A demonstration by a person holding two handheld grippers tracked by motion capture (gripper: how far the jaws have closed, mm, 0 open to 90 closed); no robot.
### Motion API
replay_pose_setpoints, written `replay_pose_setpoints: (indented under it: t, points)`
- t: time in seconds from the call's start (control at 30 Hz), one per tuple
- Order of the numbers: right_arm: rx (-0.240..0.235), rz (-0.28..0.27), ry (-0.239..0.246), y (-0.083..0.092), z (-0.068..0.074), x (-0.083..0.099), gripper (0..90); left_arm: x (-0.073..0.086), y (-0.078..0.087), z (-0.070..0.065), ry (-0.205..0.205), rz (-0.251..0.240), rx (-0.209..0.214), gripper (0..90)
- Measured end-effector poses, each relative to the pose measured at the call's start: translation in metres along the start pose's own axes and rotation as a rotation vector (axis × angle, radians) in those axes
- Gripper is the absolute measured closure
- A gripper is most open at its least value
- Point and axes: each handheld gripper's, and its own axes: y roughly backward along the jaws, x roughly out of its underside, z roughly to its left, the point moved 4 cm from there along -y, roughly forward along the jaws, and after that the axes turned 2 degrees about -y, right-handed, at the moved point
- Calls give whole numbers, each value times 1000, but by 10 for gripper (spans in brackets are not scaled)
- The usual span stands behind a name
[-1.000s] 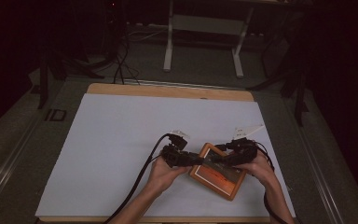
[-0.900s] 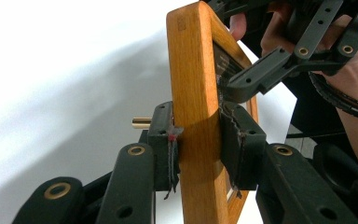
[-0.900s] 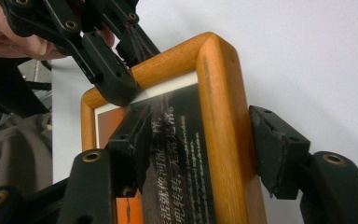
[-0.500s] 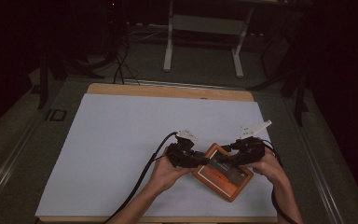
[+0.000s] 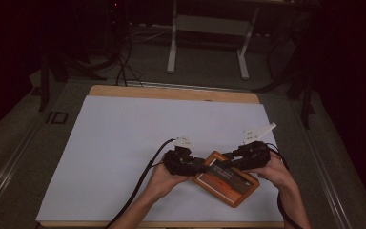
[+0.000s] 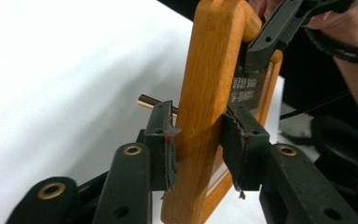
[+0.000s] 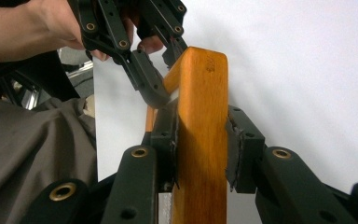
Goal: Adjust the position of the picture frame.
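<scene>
An orange wooden picture frame (image 5: 228,183) lies at the near right of the white sheet (image 5: 138,143), with dark print on its panel. My left gripper (image 5: 198,166) holds its left corner. In the left gripper view the frame's rail (image 6: 209,70) stands between the pads (image 6: 168,140), which lie against both faces; these jaws have just been opening a little. My right gripper (image 5: 223,164) reaches in from the right. Its jaws have just been closing on the rail (image 7: 203,79), and its pads (image 7: 240,140) now sit against it. A brass pin (image 6: 147,99) pokes out behind the frame.
The table's bare wooden rim (image 5: 171,93) runs along the far side. Black cables (image 5: 143,176) trail from both grippers toward the near edge. Metal stand legs (image 5: 172,43) and dark cabling stand on the floor beyond the table. A grey cloth (image 7: 32,154) shows under the right gripper.
My right gripper has shifted slightly to the right and upward along the frame, and its jaws have narrowed onto the rail. The left hand has stayed where it was.
</scene>
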Motion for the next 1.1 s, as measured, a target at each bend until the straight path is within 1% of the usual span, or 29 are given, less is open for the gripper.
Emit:
replay_pose_setpoints:
  t: [0.07,0.1,0.13,0.17,0.2,0.23,0.27,0.33,0.4,0.43,0.5,0.57,0.67,0.73,0.8,0.83,0.87,0.97,1.03,1.1]
  points:
    - [3,12,12,-3,4,-2,685,11,1,3,19,-10,24,566]
    - [7,15,18,-3,5,-3,685,11,1,3,19,-10,24,545]
    - [7,20,20,-4,6,-3,686,23,1,4,35,-16,40,518]
    - [6,17,23,-4,7,-4,686,31,0,4,41,-15,46,500]
    - [5,15,21,-4,7,-3,686,31,0,4,41,-15,46,484]
    - [5,10,16,-4,6,-3,686,44,-2,4,62,-15,59,470]
    - [5,4,15,-3,5,-2,686,50,-3,5,72,-16,62,463]
    - [1,-10,4,-3,4,-1,686,59,-7,6,109,-16,73,453]
    - [0,-21,2,-2,4,0,686,64,-12,7,126,-6,78,456]
    - [-1,-22,0,-2,4,0,686,65,-14,6,123,-5,82,464]
    - [0,-23,-3,-3,4,0,687,63,-16,5,120,-21,96,508]
    - [-3,-22,-3,-4,4,0,686,62,-17,4,115,-24,88,539]
    - [-1,-37,8,-3,4,-2,687,60,-11,8,137,-55,120,575]
    - [0,-49,16,-2,6,-4,687,57,-5,10,143,-83,122,593]
    - [0,-59,30,0,9,-7,686,54,2,11,119,-109,110,608]
    - [0,-59,30,0,9,-7,686,54,2,11,119,-109,110,612]
    - [-2,-61,35,0,9,-9,686,51,11,12,97,-130,101,612]
    - [-9,-79,48,0,12,-18,686,47,26,13,80,-166,102,633]
    - [-9,-89,62,-1,13,-24,686,44,36,15,59,-184,98,644]
    - [-8,-92,76,-3,14,-30,686,41,47,17,41,-198,85,652]
